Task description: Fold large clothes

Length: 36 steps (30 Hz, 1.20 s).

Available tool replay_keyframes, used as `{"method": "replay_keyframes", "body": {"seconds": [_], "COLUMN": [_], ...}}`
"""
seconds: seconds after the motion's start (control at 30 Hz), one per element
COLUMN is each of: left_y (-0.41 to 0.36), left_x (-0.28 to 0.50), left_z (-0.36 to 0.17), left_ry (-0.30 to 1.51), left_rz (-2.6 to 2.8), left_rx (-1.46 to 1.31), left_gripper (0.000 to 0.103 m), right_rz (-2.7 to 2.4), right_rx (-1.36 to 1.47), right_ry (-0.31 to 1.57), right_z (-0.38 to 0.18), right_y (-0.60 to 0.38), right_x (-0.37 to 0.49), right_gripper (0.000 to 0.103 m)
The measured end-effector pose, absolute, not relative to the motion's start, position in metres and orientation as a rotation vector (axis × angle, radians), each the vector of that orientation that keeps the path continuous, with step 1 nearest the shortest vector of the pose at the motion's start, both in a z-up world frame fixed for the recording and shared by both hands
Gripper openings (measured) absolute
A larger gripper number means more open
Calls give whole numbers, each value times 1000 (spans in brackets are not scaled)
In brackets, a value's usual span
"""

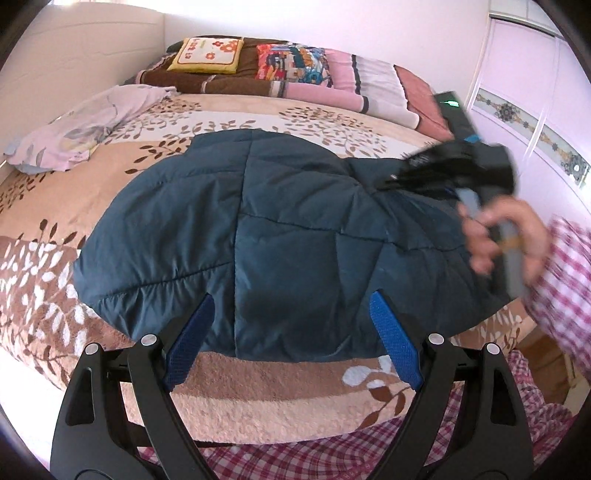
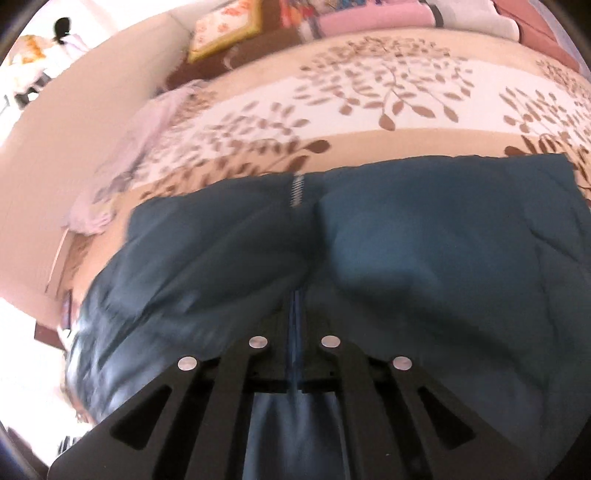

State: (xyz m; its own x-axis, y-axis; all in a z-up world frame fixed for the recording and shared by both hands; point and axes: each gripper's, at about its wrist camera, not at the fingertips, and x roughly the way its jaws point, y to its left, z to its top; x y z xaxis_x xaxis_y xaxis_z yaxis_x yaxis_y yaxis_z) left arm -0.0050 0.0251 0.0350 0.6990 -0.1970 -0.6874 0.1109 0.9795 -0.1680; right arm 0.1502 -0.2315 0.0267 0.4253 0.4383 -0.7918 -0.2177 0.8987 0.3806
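We see our right gripper (image 2: 295,332) with its two black fingers drawn together on a fold of the dark teal quilted jacket (image 2: 424,236), the fabric pinched between them and trailing down through the frame. A short run of silver zipper teeth (image 2: 297,191) shows at the jacket's far edge. The jacket lies on a beige and cream bedspread printed with brown leaves (image 2: 369,96). A pale lilac cloth (image 2: 122,173) sits crumpled to the left, and a yellow-edged floral cushion (image 2: 225,29) lies beyond.
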Motion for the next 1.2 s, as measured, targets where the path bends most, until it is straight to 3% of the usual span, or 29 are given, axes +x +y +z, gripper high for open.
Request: {"method": "replay_keyframes", "body": {"seconds": [0.17, 0.43, 0.77, 1.0, 1.2], "left_y": [22, 36, 114, 139, 148], "left_x": [-11, -18, -6, 2, 11], "left_z": [36, 46, 44, 21, 0], "left_ry": [771, 746, 812, 863, 905], "left_rz": [-175, -131, 45, 88, 83], "left_rx": [-110, -127, -413, -584, -736], "left_gripper": [85, 85, 91, 91, 91], "right_rz": [458, 416, 381, 441, 442], "right_rx": [172, 58, 93, 77, 38], "right_ry": [1107, 1154, 1155, 1063, 1120], "right_z": [13, -18, -15, 16, -18], "right_y": [-218, -198, -201, -195, -189], "right_x": [106, 116, 113, 62, 46], "right_gripper": [2, 0, 0, 4, 3]}}
